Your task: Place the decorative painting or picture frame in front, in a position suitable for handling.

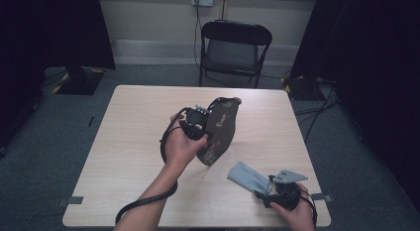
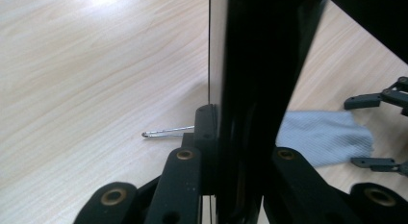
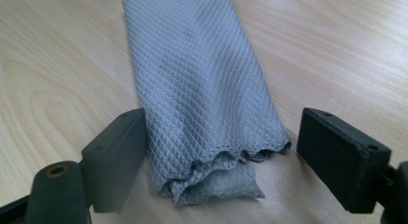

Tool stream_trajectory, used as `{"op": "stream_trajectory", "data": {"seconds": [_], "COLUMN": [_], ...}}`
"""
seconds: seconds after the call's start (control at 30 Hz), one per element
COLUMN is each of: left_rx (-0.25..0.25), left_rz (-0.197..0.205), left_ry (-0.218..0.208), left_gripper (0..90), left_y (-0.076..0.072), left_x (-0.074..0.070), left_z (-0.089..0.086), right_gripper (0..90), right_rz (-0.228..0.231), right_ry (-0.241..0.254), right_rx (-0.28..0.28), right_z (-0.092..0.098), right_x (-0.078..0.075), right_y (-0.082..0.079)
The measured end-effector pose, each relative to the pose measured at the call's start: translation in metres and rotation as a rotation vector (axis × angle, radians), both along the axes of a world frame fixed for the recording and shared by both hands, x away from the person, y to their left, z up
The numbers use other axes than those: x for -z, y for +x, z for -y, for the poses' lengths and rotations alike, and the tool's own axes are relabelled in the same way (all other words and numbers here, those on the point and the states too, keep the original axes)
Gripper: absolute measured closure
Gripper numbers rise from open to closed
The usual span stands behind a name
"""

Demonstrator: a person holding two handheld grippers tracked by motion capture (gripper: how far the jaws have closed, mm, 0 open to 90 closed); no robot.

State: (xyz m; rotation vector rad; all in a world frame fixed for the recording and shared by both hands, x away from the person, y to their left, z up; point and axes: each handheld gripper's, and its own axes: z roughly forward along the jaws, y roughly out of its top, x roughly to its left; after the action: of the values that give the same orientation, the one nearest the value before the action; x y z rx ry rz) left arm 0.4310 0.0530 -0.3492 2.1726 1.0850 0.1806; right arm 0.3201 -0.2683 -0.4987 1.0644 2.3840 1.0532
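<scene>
Pale woodgrain table: waffle-weave grey cloth, flat dark board.

Dark oval mirror with mottled brownish back, stood on edge on the table, clamped at its rim between left gripper jaws. Folded grey waffle-weave cloth lay flat between right gripper spread jaws, unpinched.

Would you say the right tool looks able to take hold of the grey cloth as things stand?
Probably yes: the right tool stands open with the grey cloth lying flat on the table between its jaws, its near end level with them, and nothing in between.
</scene>
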Motion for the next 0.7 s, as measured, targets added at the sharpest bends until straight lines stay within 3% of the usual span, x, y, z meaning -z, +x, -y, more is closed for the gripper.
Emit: {"op": "stream_trajectory", "data": {"seconds": [0.37,0.7], "left_rx": [-0.032,-0.077], "left_rz": [0.003,0.014], "left_ry": [-0.043,-0.095], "left_gripper": [81.1,81.1], "left_y": [-0.014,-0.040], "left_x": [-0.002,0.009], "left_z": [-0.036,-0.083], "right_gripper": [17.9,17.8], "right_rz": [0.001,0.001], "right_ry": [0.000,0.000], "right_rx": [0.000,0.001], "right_z": [-0.001,-0.002], "right_x": [0.000,0.000], "right_y": [0.000,0.001]}}
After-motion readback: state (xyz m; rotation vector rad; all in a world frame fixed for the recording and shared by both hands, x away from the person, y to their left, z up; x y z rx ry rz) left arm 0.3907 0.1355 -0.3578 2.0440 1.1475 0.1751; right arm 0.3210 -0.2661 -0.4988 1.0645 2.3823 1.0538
